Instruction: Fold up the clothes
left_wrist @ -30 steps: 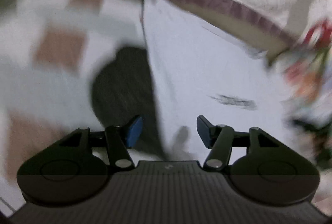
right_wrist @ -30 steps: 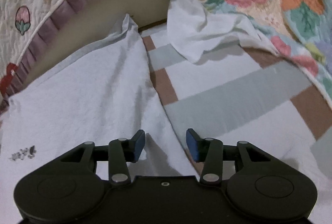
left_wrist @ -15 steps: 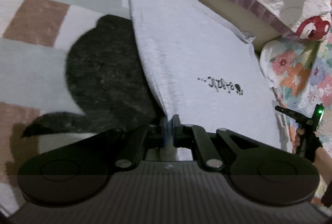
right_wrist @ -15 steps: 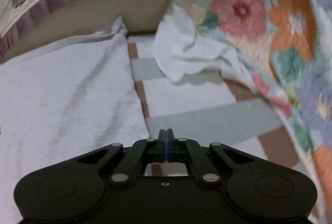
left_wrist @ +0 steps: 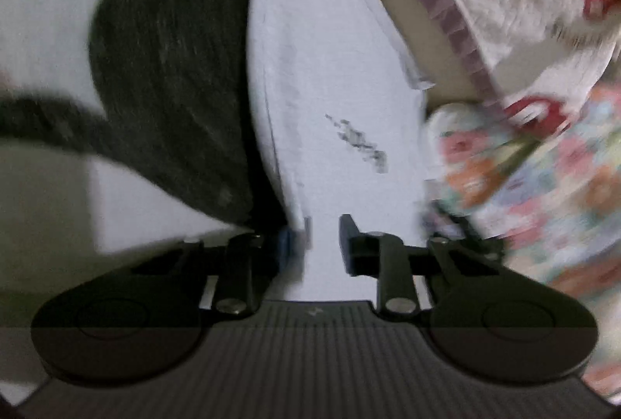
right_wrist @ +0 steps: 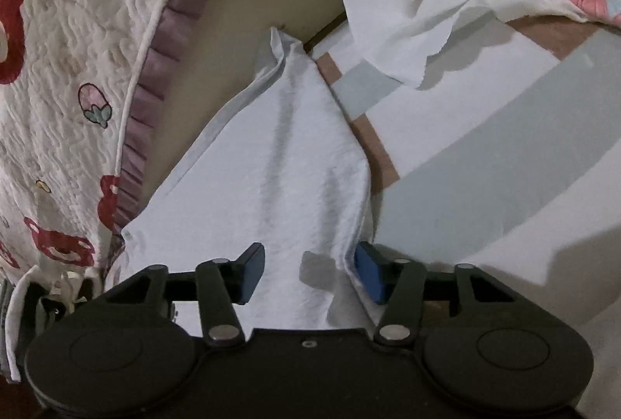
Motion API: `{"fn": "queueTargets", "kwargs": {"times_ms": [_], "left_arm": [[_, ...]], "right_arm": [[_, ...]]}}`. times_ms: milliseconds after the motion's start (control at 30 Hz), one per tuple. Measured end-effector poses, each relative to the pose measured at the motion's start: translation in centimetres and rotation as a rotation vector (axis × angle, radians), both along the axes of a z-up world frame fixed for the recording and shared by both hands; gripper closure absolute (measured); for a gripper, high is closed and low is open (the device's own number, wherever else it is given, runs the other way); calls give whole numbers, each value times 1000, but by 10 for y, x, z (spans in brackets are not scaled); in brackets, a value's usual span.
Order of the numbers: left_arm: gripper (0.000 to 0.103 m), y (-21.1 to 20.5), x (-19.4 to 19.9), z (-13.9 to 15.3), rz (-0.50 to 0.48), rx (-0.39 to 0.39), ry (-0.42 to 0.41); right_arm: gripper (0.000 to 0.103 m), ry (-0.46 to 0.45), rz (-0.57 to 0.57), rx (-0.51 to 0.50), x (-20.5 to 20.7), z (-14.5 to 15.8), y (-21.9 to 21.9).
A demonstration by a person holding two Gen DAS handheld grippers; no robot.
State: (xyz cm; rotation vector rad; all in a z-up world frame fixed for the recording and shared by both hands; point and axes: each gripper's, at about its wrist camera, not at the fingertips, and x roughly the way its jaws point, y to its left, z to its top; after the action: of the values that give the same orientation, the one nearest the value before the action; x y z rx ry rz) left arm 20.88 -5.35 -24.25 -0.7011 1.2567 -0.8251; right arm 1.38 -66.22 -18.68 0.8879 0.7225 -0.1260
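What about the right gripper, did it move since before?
Yes. The right gripper slid left off the checked sheet onto the pale shirt; its jaws are opening, fabric between them.

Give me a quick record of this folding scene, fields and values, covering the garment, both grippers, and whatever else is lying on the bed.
garment: pale blue T-shirt with small dark print, lying flat, folded narrow
left gripper: fingers opening, shirt's near edge between them
right gripper: fingers opening, shirt fabric between them, not pinched
surface: checked sheet in white, grey and brown
beside shirt: dark grey garment
further back: crumpled white cloth
around: strawberry quilt, floral quilt
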Motion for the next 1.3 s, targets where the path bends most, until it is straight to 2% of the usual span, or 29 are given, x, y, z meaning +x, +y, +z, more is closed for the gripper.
{"fn": "queueTargets", "kwargs": {"times_ms": [67, 100, 167, 267, 300, 333, 400, 467, 500, 600, 633, 700, 833, 900, 967, 1067, 1167, 1200, 1233, 1300], "left_arm": [[79, -4, -1, 10, -13, 31, -107], [79, -5, -1, 12, -7, 28, -137], [76, -7, 3, 13, 22, 12, -168], [74, -12, 14, 3, 66, -2, -157], [79, -18, 15, 2, 31, 27, -159], [98, -24, 17, 1, -3, 55, -160], [98, -31, 14, 8, -42, 95, -209], [98, -32, 9, 20, -41, 105, -260], [98, -30, 8, 24, -32, 104, -276], [98, -21, 7, 31, 5, 98, -295], [98, -19, 7, 33, 15, 99, -297], [98, -18, 7, 30, 21, 122, -283], [98, -23, 8, 22, 10, 182, -263], [98, -23, 8, 19, 1, 158, -254], [98, -23, 8, 17, -6, 118, -241], [98, -21, 9, 17, -6, 101, -240], [98, -20, 9, 16, -10, 93, -237], [98, -19, 9, 16, -11, 90, -237], [98, -19, 9, 15, -13, 88, -235], [98, -20, 11, 14, -17, 92, -232]], "right_arm": [[65, 13, 14, -14, 1, 0, -1], [70, 22, 23, -24, 1, 0, -2], [75, 36, 37, -49, 2, 5, -2], [75, 63, -1, -113, 3, 9, -4], [74, 70, -14, -129, 4, 10, -4], [74, 68, -11, -134, 7, 11, -3], [73, 61, 25, -85, 13, 9, 0], [73, 58, 74, -25, 19, 7, 4], [70, 58, 91, -27, 21, 9, 7], [71, 22, 64, -53, 17, 12, 12], [73, 13, 43, -69, 16, 13, 12], [93, -2, 2, -104, 14, 14, 12], [94, 52, 62, -340, 22, 30, 38], [95, 116, 98, -528, 27, 40, 63], [95, 197, 176, -761, 32, 46, 103], [94, 85, 296, -588, 20, 48, 115], [87, 30, 275, -404, 12, 38, 96], [87, 40, 260, -357, 10, 34, 87], [86, 50, 247, -359, 7, 33, 82], [72, 65, 229, -357, 2, 32, 74]]}}
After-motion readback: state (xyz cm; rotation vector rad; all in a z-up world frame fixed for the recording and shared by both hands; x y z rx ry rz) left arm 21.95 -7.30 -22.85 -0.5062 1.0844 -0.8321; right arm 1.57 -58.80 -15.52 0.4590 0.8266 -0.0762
